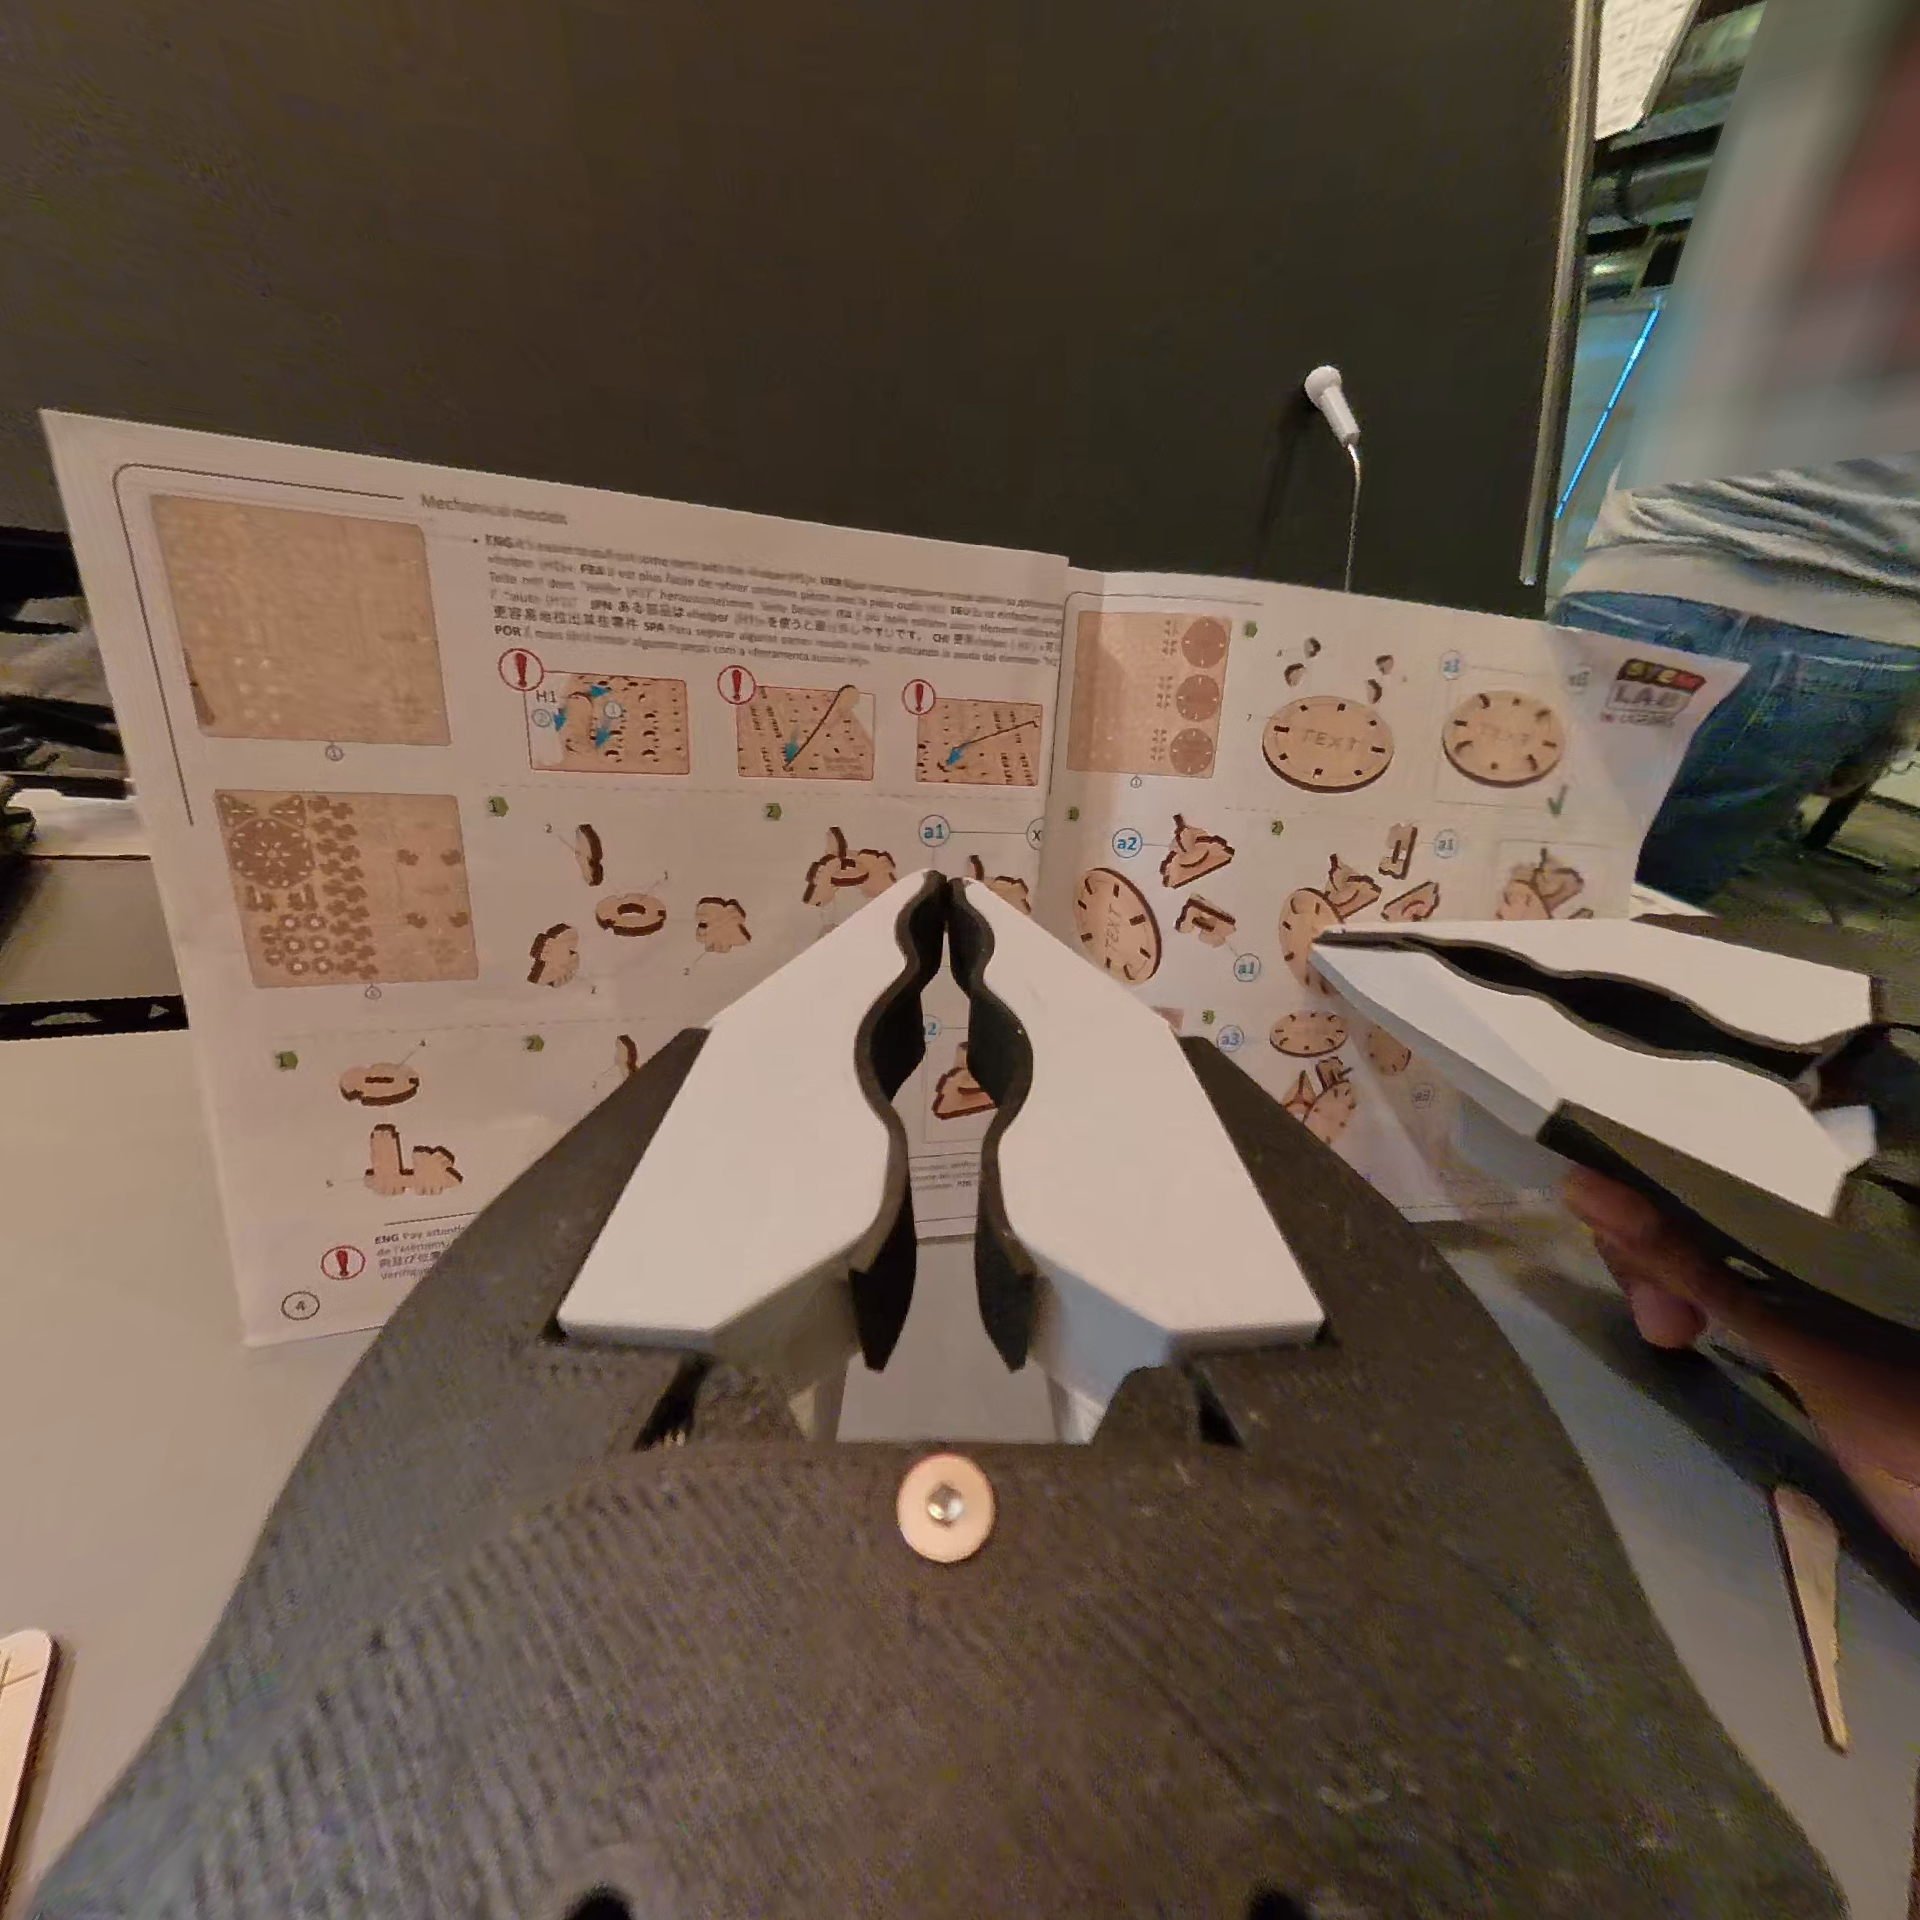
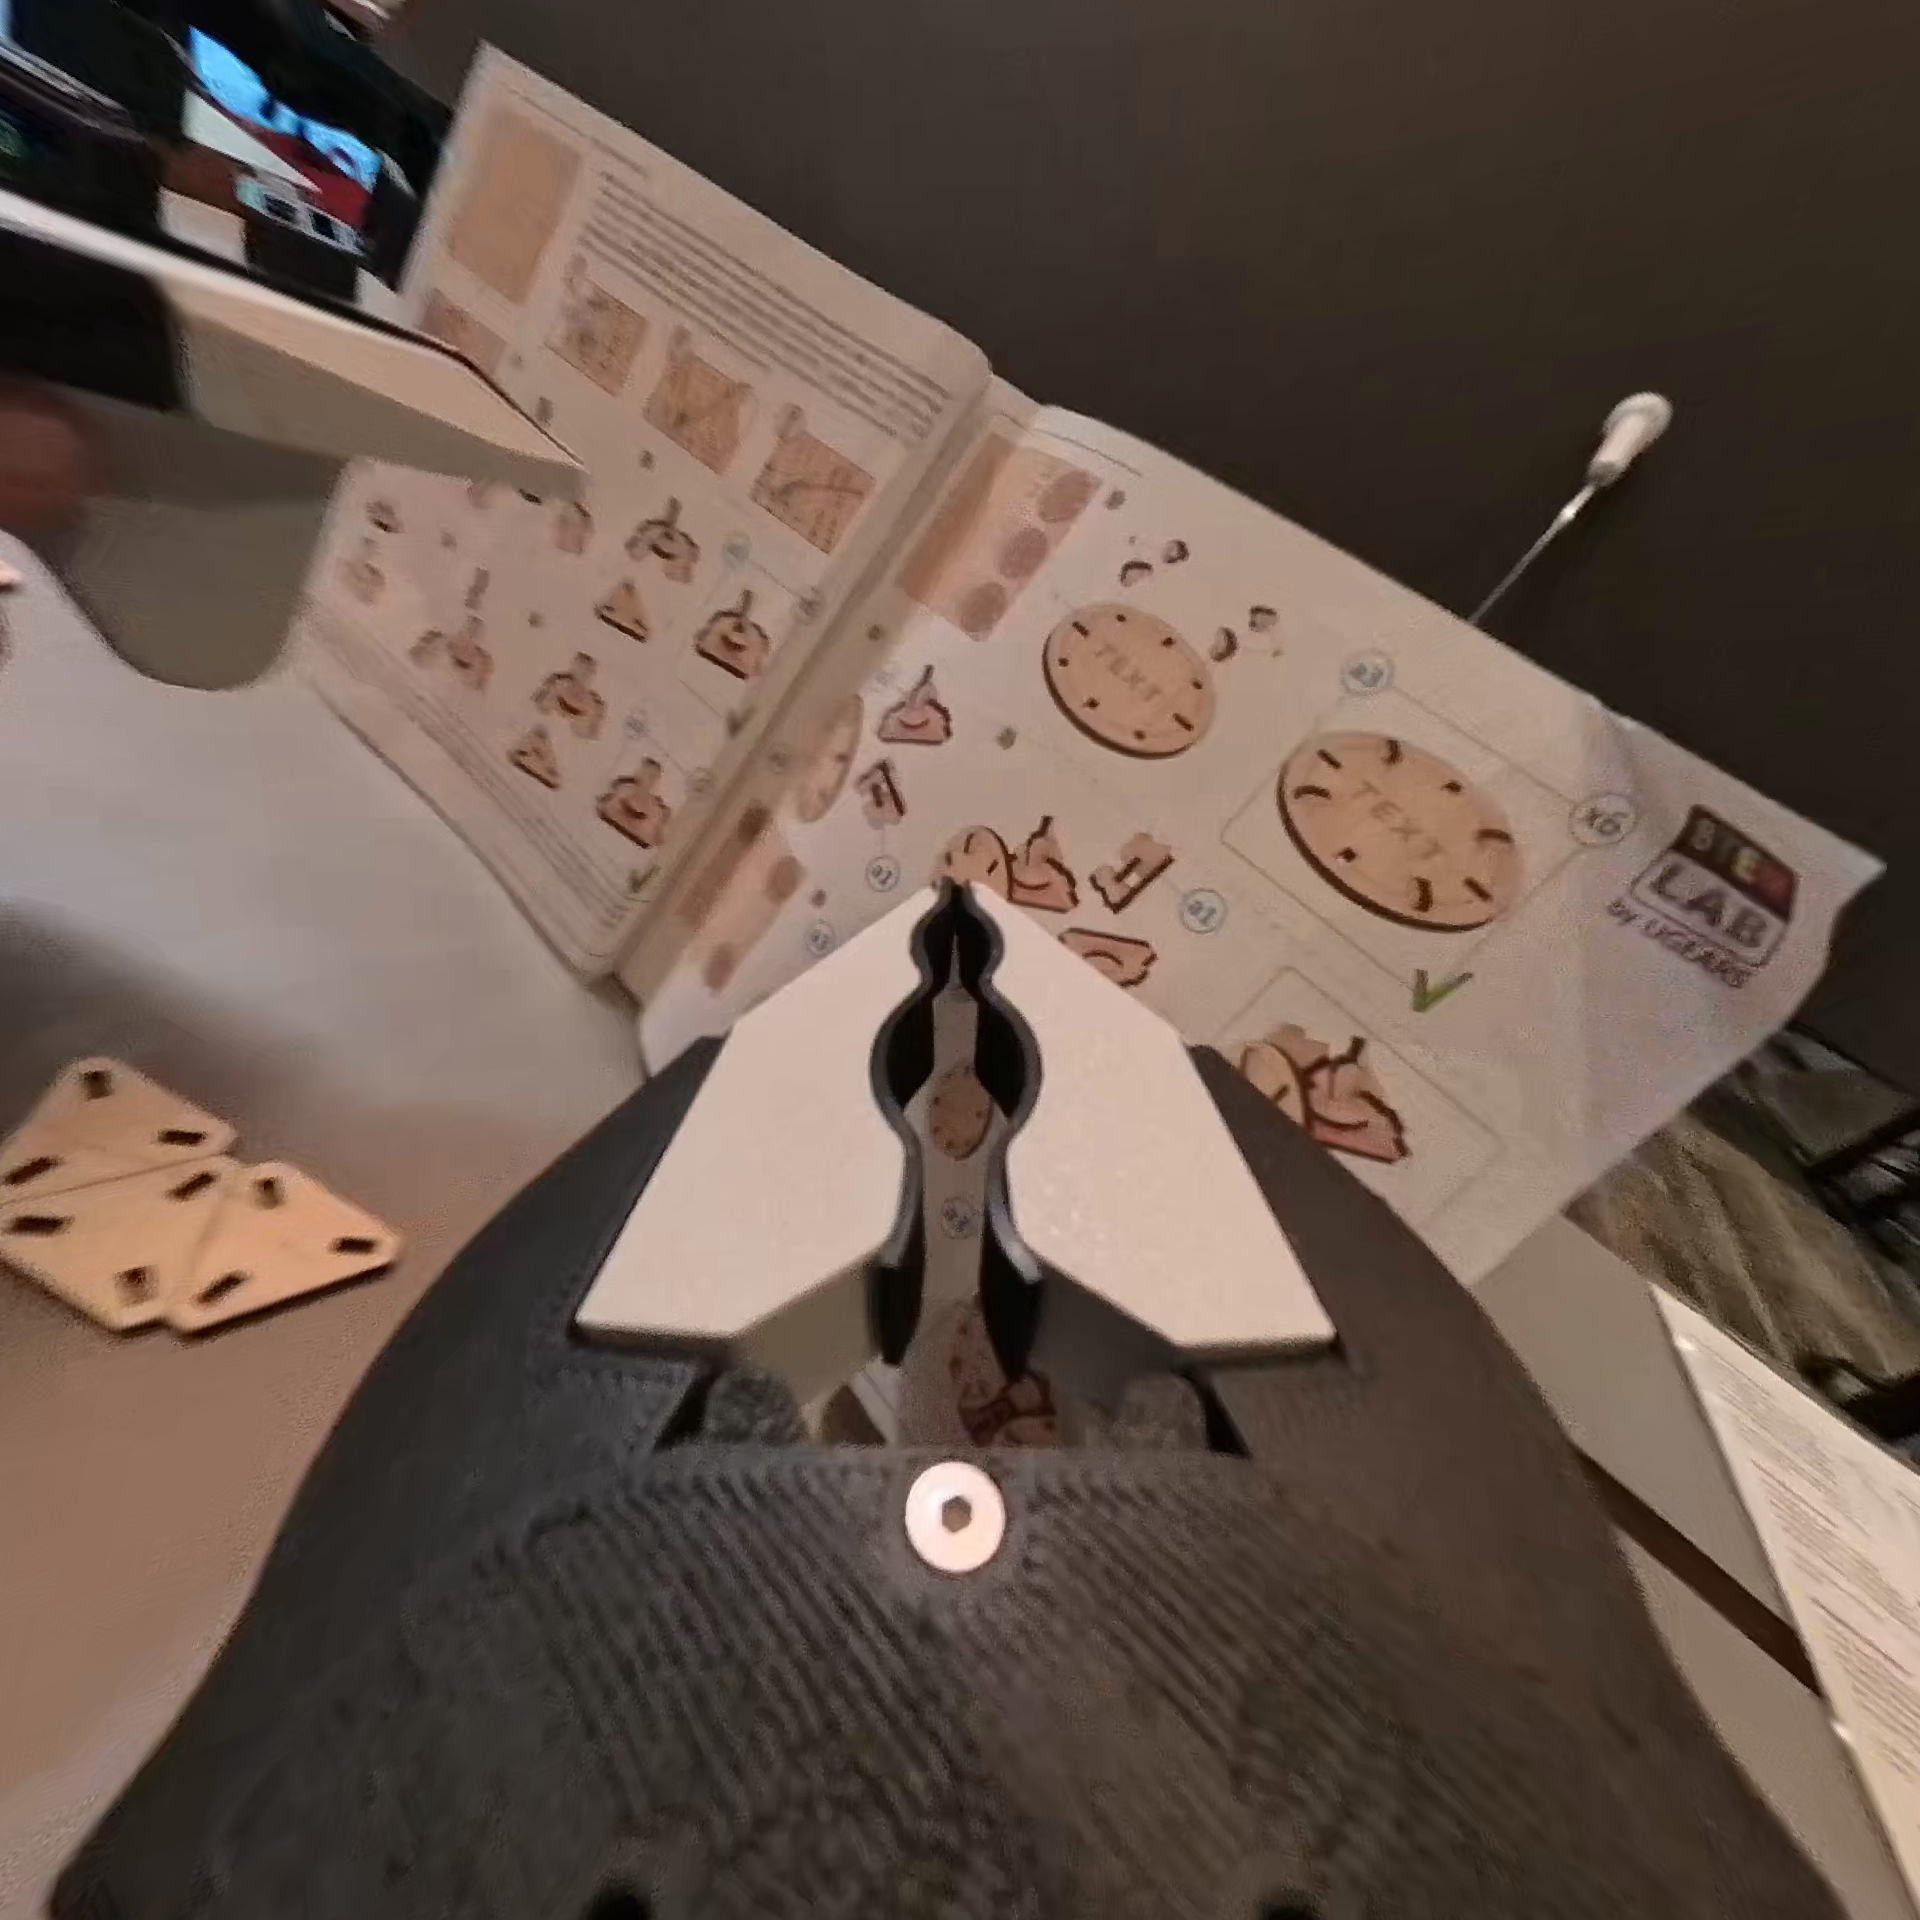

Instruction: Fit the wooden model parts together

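My left gripper (image 1: 943,881) is shut, its fingertips meeting with nothing between them. It is raised in front of the open instruction booklet (image 1: 623,727). My right gripper (image 2: 956,889) is also shut with nothing between its tips. It shows in the left wrist view (image 1: 1325,940) at the right, level with the left one and tilted on its side. The left gripper (image 2: 561,468) shows at the upper left of the right wrist view. Flat wooden plates with slots (image 2: 177,1216) lie on the table (image 2: 260,883) at the left, away from both grippers.
The booklet (image 2: 1091,644) stands propped against a dark wall (image 1: 831,260). A thin wooden stick (image 1: 1813,1600) lies on the table at the right, and a pale wooden piece (image 1: 21,1714) at the lower left. A hand (image 1: 1662,1288) holds the right gripper. A person (image 1: 1766,675) stands behind. Across from one pair of fingers to the other is roughly 11 centimetres. The thin wooden stick (image 1: 1813,1600) is closer to my right gripper, around 15 centimetres from its tips; the left tips are 25 centimetres off.
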`<state>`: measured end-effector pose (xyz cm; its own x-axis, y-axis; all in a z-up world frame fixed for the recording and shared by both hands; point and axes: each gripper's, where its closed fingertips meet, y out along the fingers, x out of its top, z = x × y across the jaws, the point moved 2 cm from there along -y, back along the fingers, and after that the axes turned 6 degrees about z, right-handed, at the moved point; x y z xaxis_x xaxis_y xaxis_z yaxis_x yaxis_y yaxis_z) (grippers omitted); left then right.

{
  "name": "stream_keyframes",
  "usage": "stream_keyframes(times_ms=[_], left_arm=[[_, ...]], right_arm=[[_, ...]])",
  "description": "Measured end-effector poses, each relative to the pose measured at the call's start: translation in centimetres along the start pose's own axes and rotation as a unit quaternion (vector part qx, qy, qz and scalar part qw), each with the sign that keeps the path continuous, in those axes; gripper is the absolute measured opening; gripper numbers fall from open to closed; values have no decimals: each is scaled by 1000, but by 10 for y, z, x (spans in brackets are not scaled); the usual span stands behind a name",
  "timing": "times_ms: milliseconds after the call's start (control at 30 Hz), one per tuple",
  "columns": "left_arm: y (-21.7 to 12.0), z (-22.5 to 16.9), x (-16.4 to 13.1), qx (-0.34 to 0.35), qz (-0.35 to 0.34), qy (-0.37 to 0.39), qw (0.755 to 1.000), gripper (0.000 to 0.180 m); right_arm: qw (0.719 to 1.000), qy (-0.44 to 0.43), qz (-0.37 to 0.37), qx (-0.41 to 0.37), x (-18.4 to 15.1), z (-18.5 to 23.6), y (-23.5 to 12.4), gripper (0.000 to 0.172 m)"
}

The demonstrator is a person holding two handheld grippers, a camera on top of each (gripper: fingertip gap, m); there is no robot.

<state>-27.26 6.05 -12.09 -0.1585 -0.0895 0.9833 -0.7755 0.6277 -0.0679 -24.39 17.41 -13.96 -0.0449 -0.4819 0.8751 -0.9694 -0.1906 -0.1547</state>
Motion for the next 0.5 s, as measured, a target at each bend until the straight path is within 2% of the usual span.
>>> stream_keyframes(times_ms=[100,200,500], left_arm=[[0,6,0,11,0,-18,1000,0],[1,19,-3,55,17,-25,998,0],[5,12,-4,52,23,2,998,0]], right_arm=[[999,-1,28,-20,-10,-13,9,0],[999,-2,41,-24,-15,-19,13,0],[998,-36,37,-37,-14,-17,13,0]])
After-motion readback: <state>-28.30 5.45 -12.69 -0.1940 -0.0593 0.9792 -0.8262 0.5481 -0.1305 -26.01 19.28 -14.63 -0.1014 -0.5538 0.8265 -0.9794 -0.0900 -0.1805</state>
